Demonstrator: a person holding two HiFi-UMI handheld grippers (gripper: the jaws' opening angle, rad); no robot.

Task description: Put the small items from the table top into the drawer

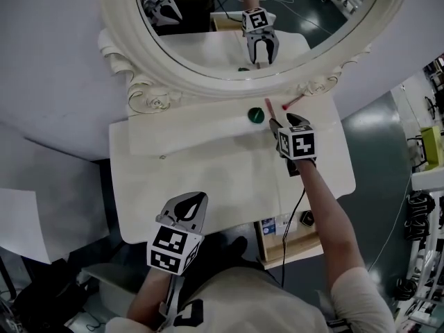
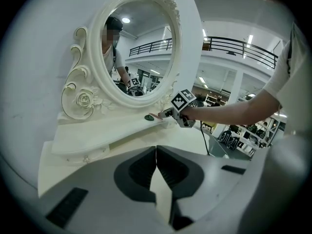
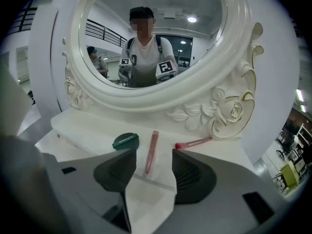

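task looks barely begun: green compact (image 3: 126,141), pink tube (image 3: 152,143) and red stick (image 3: 194,143) lie on the tabletop shelf (image 3: 92,130), right gripper (image 3: 153,155) spread wide, lined up on the tube, left gripper (image 2: 156,152) closed, empty.

The left gripper (image 1: 194,201) is held low, close to the torso, with its jaws pressed together. The right arm (image 1: 325,207) stretches forward with the forearm straight, and the right gripper (image 1: 283,121) points ahead with its jaws apart.
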